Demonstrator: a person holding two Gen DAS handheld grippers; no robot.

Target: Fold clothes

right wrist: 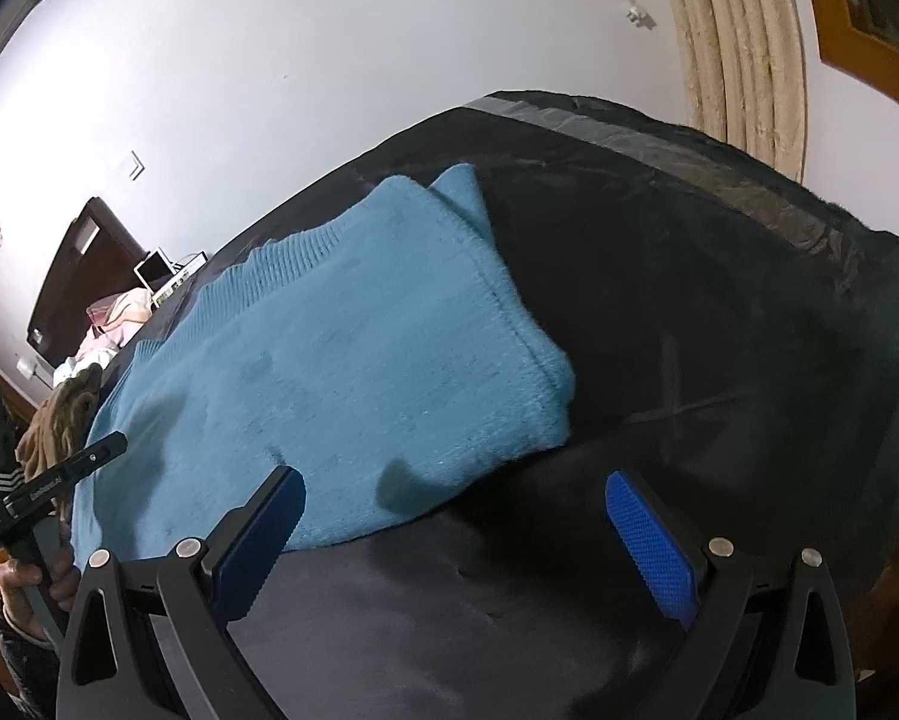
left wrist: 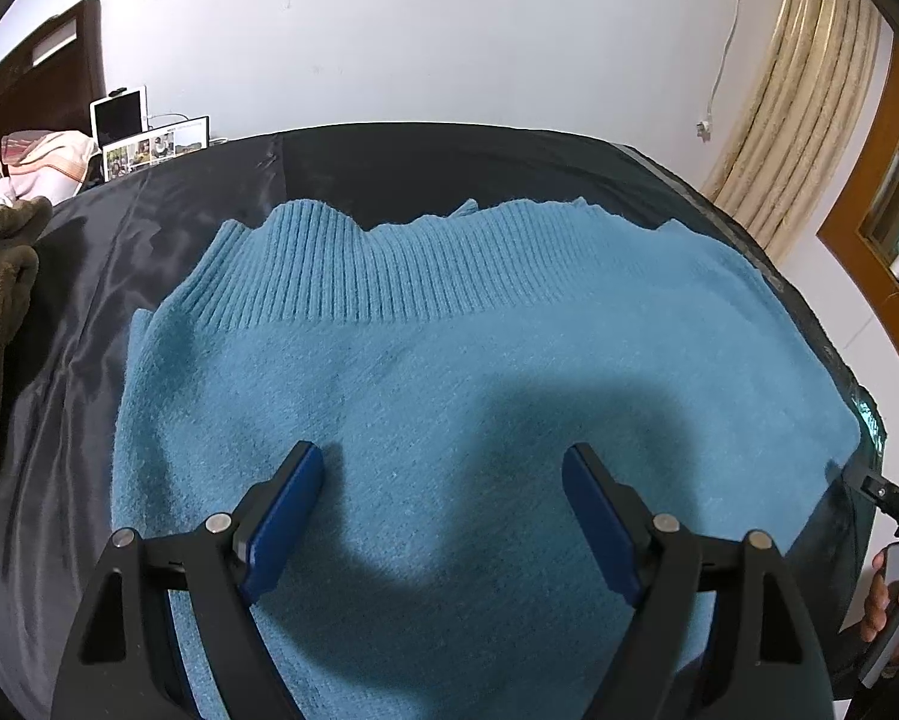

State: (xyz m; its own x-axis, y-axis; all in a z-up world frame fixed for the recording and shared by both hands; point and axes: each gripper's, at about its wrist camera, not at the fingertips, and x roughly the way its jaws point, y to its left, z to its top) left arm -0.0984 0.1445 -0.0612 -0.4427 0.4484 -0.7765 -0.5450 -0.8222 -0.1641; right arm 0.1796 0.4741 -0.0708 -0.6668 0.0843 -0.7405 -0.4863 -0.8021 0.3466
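Teal ribbed sweater (left wrist: 449, 372), black sheet (left wrist: 89, 300); blue-padded tongs (left wrist: 443, 462)

The left wrist camera looks forward along its own gripper's two black arms with blue pads, low and close over a folded blue knitted sweater (left wrist: 449, 348) lying on a surface draped in dark satin cloth (left wrist: 89, 312). It faces a plain white wall (left wrist: 419, 42), with a beige pleated curtain (left wrist: 809, 120) at right.

The right wrist camera sits further right, beyond the sweater's (right wrist: 341, 336) right edge, tilted and close above the dark cloth (right wrist: 689, 312), and faces the same wall (right wrist: 329, 60) and curtain (right wrist: 743, 36).

Both views share the sweater, cloth, wall and curtain. Each view also catches the other gripper at its edge: the right gripper (left wrist: 887, 498) in the left view, the left gripper (right wrist: 59, 480) in the right.
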